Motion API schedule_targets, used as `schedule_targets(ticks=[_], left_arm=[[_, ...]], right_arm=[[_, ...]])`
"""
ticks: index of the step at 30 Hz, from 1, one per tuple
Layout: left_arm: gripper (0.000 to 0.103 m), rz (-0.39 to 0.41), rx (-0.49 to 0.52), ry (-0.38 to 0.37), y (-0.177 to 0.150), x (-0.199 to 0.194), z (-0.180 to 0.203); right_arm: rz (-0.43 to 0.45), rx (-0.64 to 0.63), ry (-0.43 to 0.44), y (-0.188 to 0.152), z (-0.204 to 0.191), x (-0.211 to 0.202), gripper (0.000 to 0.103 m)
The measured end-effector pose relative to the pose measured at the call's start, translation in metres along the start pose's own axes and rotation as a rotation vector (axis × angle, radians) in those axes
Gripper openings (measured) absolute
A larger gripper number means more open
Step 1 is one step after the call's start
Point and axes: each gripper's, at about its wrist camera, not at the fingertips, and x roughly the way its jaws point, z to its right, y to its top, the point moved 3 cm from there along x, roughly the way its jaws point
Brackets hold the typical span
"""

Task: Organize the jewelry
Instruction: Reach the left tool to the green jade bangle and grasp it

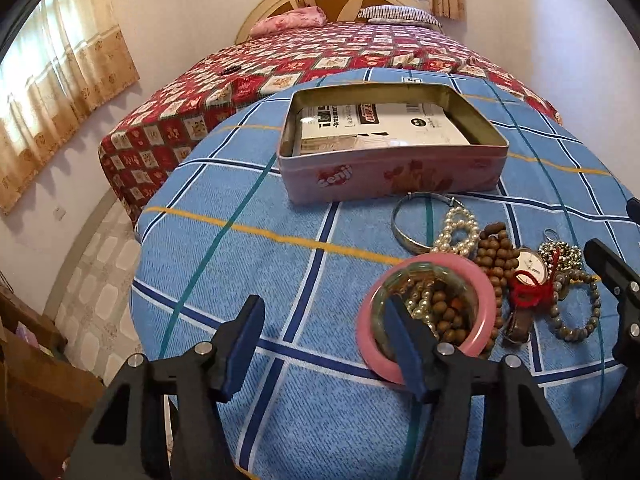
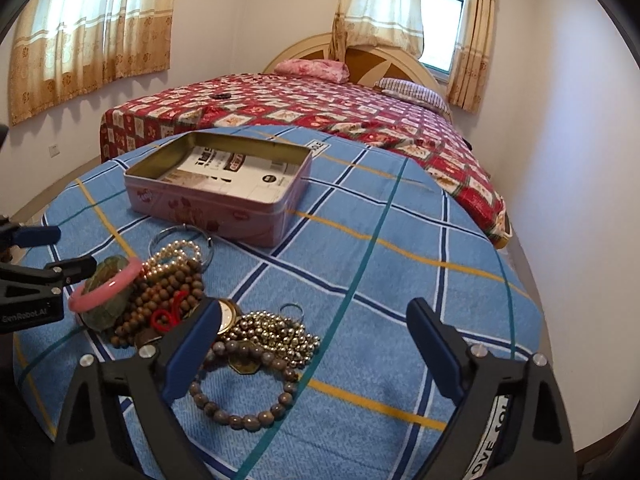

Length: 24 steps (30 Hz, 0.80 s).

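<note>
A heap of jewelry lies on the blue checked cloth (image 1: 260, 264). A pink bangle (image 1: 490, 304) (image 2: 108, 285) rests tilted on a green bangle (image 2: 102, 312). Around them are wooden beads (image 1: 496, 256), pearls (image 1: 460, 228), a silver bangle (image 1: 402, 228), a watch (image 1: 530, 268), gold beads (image 2: 276, 332) and a grey bead bracelet (image 2: 240, 398). My left gripper (image 1: 324, 344) is open, one finger over the pink bangle's hole and the other outside its left rim. My right gripper (image 2: 314, 344) is open and straddles the gold beads and the grey bracelet.
An open pink tin (image 1: 392, 180) (image 2: 224, 210) holding a white packet stands beyond the heap. A bed with a red quilt (image 2: 320, 108) lies behind the table. The cloth's edge drops to a tiled floor (image 1: 92, 280) on the left, by brown boxes (image 1: 32, 360).
</note>
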Motion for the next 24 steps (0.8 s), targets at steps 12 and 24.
schedule_targets(ticks=[12,24], left_arm=[[0.053,-0.033,-0.003,-0.009,-0.004,0.000,0.001],[0.020,-0.018,0.022,-0.133,0.009,0.019,0.015]], right_arm=[[0.012,-0.008,-0.003,0.001,-0.002,-0.002,0.095],[0.005,-0.035,0.002,-0.002,-0.010,0.000,0.095]])
